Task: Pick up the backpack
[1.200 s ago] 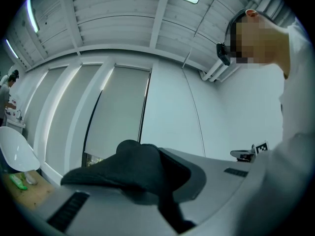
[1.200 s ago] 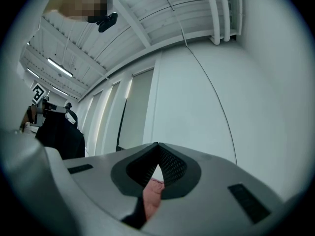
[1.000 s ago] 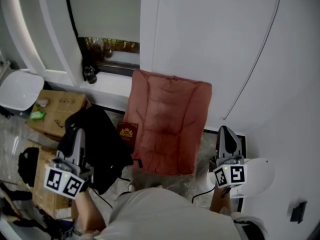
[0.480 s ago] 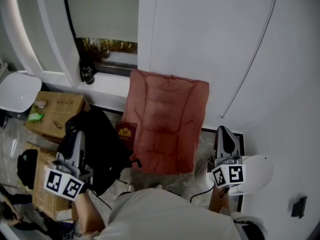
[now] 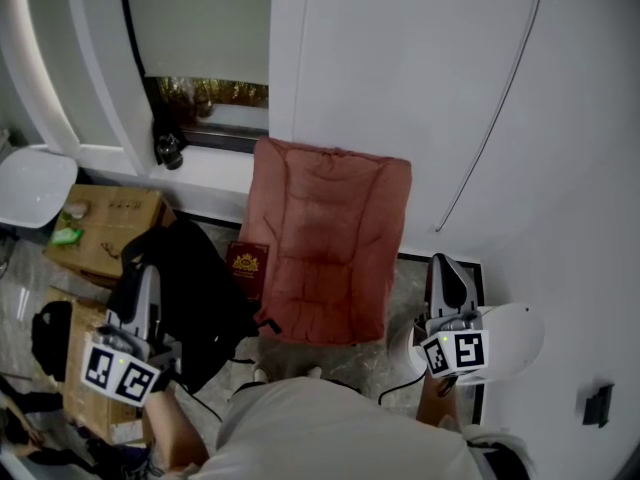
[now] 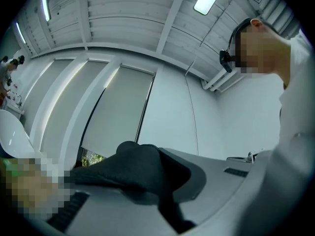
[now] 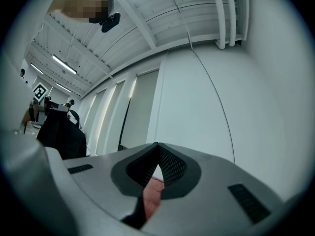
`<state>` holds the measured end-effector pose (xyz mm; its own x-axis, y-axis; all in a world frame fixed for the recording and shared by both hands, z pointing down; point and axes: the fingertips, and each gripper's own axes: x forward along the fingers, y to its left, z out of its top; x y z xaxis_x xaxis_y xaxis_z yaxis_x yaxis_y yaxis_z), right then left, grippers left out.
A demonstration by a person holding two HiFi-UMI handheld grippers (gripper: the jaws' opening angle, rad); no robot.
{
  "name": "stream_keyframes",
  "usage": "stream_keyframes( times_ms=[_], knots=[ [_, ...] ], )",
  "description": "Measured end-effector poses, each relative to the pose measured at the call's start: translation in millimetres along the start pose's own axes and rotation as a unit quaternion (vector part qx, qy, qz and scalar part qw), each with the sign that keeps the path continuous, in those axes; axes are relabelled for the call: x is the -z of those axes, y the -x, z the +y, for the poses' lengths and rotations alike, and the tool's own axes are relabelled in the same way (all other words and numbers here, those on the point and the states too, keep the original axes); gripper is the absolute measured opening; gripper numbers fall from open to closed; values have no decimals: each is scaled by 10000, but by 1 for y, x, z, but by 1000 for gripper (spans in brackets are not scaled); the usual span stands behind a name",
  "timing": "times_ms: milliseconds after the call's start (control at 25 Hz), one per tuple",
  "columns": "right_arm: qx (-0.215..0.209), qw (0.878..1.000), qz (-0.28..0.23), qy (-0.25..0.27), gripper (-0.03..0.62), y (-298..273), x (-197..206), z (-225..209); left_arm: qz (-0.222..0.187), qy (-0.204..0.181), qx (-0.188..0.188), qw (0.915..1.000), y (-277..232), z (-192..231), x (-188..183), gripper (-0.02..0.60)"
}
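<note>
The backpack, low over the floor's left side, is clamped in the left gripper's jaws, the right gripper's jaws being closed empty; with the grasp judged made, a steady lift is called for.

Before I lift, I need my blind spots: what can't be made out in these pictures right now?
- Head view: the left gripper covers part of the backpack, so the grip point is hidden.
- Left gripper view: black fabric fills the shut jaws. Which part of the backpack it is can't be told.
- Head view: the emblem on the red booklet is too small to read.
</note>
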<state>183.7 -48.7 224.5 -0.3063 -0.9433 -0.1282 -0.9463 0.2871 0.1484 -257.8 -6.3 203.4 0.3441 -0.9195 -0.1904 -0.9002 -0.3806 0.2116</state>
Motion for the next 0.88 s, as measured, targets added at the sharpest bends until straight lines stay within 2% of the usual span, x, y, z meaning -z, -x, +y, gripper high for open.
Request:
stream_keyframes(
  times_ms=[280, 560, 880],
  knots=[
    [-99, 9999, 81, 101, 21, 5, 1, 10, -16, 256, 62, 9997, 8, 2, 0, 15],
    [-163, 9998, 37, 133, 21, 1, -3, 21, 12, 166, 240, 9996, 11, -2, -1, 15],
    [-145, 9998, -21, 152, 21, -3, -5, 26, 6, 297, 310, 9991, 13, 0, 0, 15]
  ],
)
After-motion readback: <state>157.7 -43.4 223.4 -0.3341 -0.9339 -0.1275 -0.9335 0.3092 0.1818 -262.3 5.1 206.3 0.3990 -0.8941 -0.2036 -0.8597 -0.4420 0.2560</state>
